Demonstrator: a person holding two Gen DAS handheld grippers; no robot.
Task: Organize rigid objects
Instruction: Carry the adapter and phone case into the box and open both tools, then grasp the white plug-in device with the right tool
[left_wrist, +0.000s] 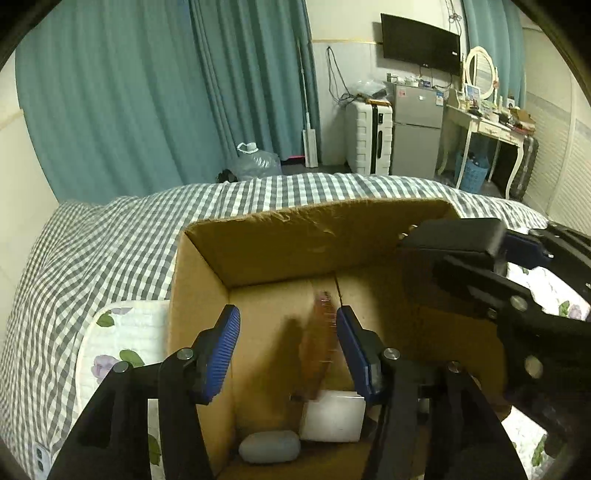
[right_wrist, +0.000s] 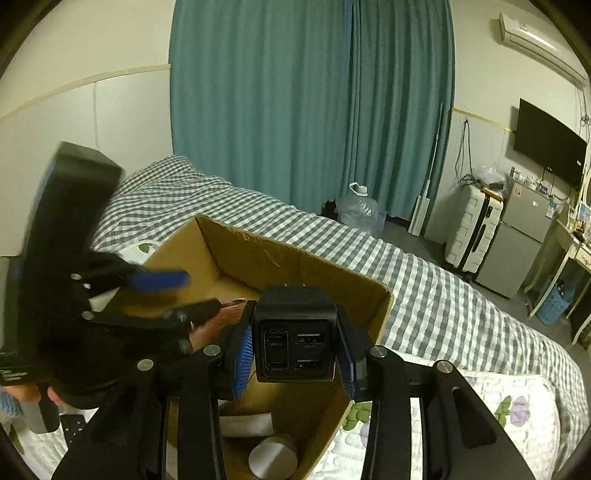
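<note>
Left wrist view looks steeply down into an open brown cardboard box (left_wrist: 295, 240) that sits on a bed with a grey-and-white checked cover (left_wrist: 92, 240). On the box floor, from left to right, lie a grey oval pebble-shaped object (left_wrist: 269, 446), a white rectangular block (left_wrist: 332, 417), and above it a blurred reddish-brown translucent comb-like piece (left_wrist: 319, 347). The left gripper (left_wrist: 286, 343) hangs over the box with its blue ribbed pads spread apart; the comb-like piece shows between them, close to the right pad, and motion blur hides whether it touches. At the right edge the right gripper (left_wrist: 498, 254) reaches in over the box rim, carrying a black cube-shaped USB charger (left_wrist: 454, 236). Right wrist view shows the left gripper (right_wrist: 177, 291) at the left, blurred and angled down into the box (right_wrist: 295, 258), with part of a hand (right_wrist: 37, 395) below it. In the centre the right gripper (right_wrist: 295, 350) pinches the charger (right_wrist: 293, 336) by its sides above the box, port face toward the camera. Below it lie a white block (right_wrist: 245, 424) and a silver metal cylinder (right_wrist: 272, 458).
</note>
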